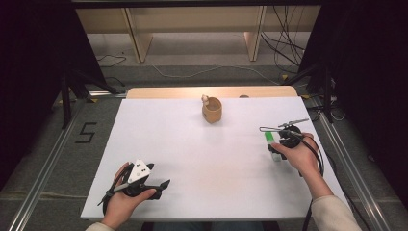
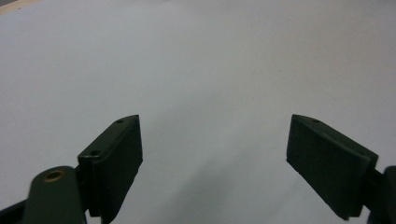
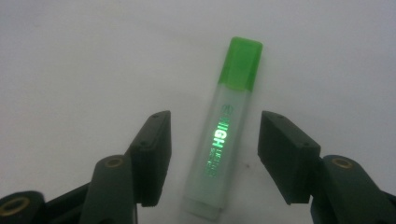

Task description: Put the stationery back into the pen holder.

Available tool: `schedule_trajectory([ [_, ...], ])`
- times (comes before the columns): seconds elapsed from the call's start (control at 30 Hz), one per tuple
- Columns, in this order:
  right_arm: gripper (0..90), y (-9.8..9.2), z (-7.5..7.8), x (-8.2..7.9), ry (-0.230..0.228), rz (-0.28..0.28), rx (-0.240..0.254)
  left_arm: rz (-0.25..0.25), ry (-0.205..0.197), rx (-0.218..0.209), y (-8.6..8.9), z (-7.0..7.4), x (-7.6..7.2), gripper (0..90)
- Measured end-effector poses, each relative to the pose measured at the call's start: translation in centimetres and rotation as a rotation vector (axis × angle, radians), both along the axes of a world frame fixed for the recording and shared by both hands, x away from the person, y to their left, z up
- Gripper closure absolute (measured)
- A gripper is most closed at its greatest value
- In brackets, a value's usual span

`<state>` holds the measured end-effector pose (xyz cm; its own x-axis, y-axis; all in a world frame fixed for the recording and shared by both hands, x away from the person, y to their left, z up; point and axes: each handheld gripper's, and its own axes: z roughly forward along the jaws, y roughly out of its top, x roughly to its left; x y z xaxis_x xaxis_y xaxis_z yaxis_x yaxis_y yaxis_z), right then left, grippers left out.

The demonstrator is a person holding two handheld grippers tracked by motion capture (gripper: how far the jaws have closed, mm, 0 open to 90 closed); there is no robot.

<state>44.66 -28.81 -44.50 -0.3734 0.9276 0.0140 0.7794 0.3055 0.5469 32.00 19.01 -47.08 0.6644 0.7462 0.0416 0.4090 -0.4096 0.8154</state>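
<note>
Green-capped marker (image 3: 224, 140) x1, near right edge of surface (image 1: 202, 154), between right gripper (image 3: 215, 158) jaws, untouched. Left gripper (image 2: 215, 163) apart. One cup (image 1: 212, 110) near far edge.

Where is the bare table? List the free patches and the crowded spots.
Free: the wide white middle of the table, between the left gripper, the wooden cup and the green highlighter; also the far left corner. Crowded: the right edge, where the right gripper straddles the highlighter.
</note>
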Motion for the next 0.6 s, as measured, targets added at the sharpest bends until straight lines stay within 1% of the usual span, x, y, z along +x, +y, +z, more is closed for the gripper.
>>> schedule_trajectory([
  [0.1, 47.4, 0.0, -0.5, 0.8, 0.038, -0.023, 0.002, 0.000, 0.000, -0.001, 0.0, 0.0, 0.0, 18.3],
  [0.17, 48.2, 0.0, -1.0, 1.2, 0.054, -0.029, -0.008, 0.001, 0.000, -0.002, 0.0, 0.0, 0.0, 18.4],
  [0.2, 50.7, 0.1, -1.1, 1.4, 0.068, -0.048, -0.007, 0.001, 0.000, -0.003, 0.0, 0.0, 0.0, 18.3],
  [0.37, 50.6, 0.3, -1.3, 1.7, 0.070, -0.051, -0.016, 0.000, 0.000, -0.003, 0.0, 0.0, 0.0, 18.3],
  [0.57, 51.6, 0.7, -1.7, 2.0, 0.096, -0.064, -0.027, -0.001, -0.001, -0.004, 0.0, 0.0, 0.0, 18.3],
  [0.6, 52.0, 0.7, -1.8, 2.1, 0.091, -0.062, -0.031, -0.001, -0.001, -0.005, 0.0, 0.0, 0.0, 18.3],
])
